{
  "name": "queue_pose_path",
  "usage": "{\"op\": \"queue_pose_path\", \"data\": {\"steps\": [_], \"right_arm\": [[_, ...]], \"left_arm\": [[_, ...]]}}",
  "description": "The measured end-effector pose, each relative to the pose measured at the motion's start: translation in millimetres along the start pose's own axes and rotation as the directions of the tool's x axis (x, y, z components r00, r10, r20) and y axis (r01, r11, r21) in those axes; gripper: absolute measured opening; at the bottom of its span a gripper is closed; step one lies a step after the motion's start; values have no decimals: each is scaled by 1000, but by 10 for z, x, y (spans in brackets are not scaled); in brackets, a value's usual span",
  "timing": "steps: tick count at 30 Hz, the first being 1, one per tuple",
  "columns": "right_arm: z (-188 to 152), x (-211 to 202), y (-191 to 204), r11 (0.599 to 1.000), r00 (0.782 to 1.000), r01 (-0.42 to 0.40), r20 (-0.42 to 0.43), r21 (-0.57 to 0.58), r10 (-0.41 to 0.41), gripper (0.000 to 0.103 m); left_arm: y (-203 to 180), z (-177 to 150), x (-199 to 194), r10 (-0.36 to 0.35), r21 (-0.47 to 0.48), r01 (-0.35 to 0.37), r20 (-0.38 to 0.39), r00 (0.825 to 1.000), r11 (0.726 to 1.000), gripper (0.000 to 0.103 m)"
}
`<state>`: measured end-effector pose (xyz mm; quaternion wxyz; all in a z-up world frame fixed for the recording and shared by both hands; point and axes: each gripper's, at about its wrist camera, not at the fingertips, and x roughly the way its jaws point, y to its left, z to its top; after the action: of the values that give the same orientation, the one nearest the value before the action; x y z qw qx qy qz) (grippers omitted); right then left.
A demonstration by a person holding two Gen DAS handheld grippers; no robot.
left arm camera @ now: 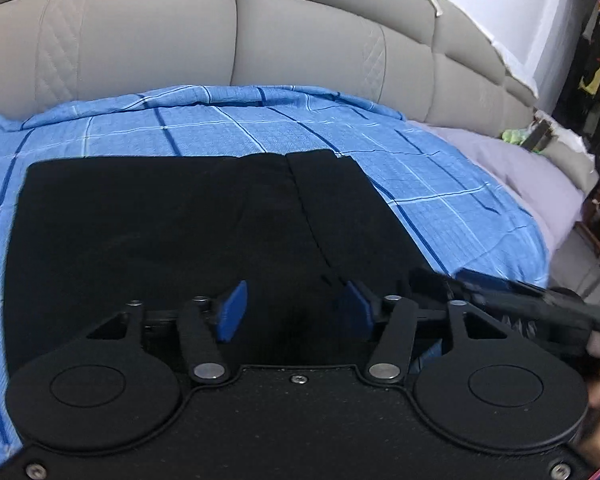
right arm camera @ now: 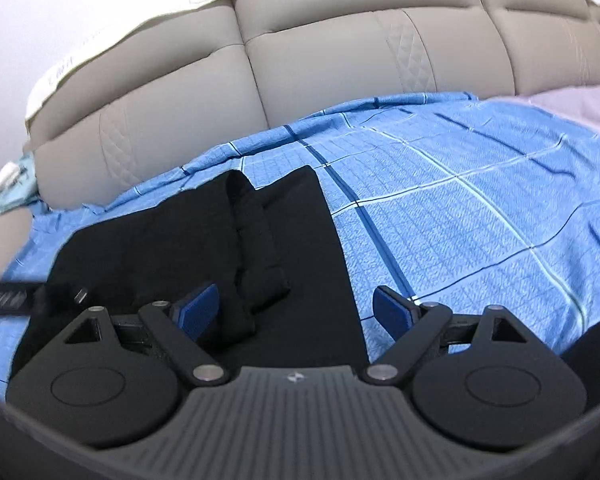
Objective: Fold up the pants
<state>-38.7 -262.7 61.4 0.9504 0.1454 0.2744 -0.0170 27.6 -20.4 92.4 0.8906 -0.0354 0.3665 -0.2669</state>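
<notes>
Black pants (left arm camera: 180, 224) lie flat on the blue checked bedspread (left arm camera: 420, 160), folded, with a narrower flap laid over their right part. My left gripper (left arm camera: 296, 310) is open just above the near edge of the pants, with nothing between its blue pads (left arm camera: 232, 312). My right gripper (right arm camera: 296, 312) is open over the right edge of the pants (right arm camera: 300, 248), where a thick fold (right arm camera: 252, 240) stands up. Its left pad (right arm camera: 198, 312) is over the cloth, its right pad (right arm camera: 394, 308) over the bedspread (right arm camera: 480, 208). The right gripper also shows blurred in the left wrist view (left arm camera: 520, 300).
A grey padded headboard (left arm camera: 260, 40) runs along the far side of the bed. A lilac sheet and pillow (left arm camera: 512, 168) lie at the right, with shelves and clutter (left arm camera: 596, 80) beyond. The left gripper's side (right arm camera: 8, 296) shows at the left of the right wrist view.
</notes>
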Motion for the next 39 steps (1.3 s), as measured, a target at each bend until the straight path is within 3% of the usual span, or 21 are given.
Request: {"op": "queue_pose_path", "data": {"steps": [3,6,9,13,16,18,19,21,23,32,33,35,39], "right_arm": [[-9,41,31,999,999,-39,-2,2,39,92],[-25,150,142,999,999,-39,-14,-28,38,92],[-57,217,309,996,998,-50,-28,-73,48,92],[-43,424,466,993,999,6,-38,-121,-11,90],[-27,542,524,993,1000,-5,-27,-122,2,77],[-5,518,578,990,1000,-4,-23,-143,0,57],[15,493,563,992,1000,-18,-24,-123,15,52],[45,370,528,994,1000,-9,3,-106,9,26],[68,220,512,992,999,37,44,-121,-32,17],[-72,153,527,949,975,222,55,-222,-216,20],[-75,157,555,938,970,243,54,-248,-237,27],[-28,161,583,928,970,243,50,-282,-239,59],[234,163,440,970,995,88,58,-227,-77,87]], "left_arm": [[138,-141,-254,60,-13,-59,58,997,998,55],[341,-222,-330,194,-68,-189,84,977,980,52],[568,-303,-297,281,-117,-273,60,958,955,48],[699,-427,-151,333,-142,-327,20,943,934,45],[669,-467,-151,353,-109,-348,35,935,931,46],[637,-473,-183,346,-100,-341,42,937,935,45],[610,-447,-151,338,-101,-332,45,940,938,45],[590,-431,-161,314,-113,-307,48,948,945,44],[543,-445,-190,296,-111,-289,50,954,951,44],[485,-372,-213,286,-93,-280,49,957,955,44],[494,-369,-212,291,-88,-286,47,956,954,44],[524,-388,-200,299,-78,-296,37,953,952,45],[548,-490,-147,314,-45,-313,12,949,949,46]]}}
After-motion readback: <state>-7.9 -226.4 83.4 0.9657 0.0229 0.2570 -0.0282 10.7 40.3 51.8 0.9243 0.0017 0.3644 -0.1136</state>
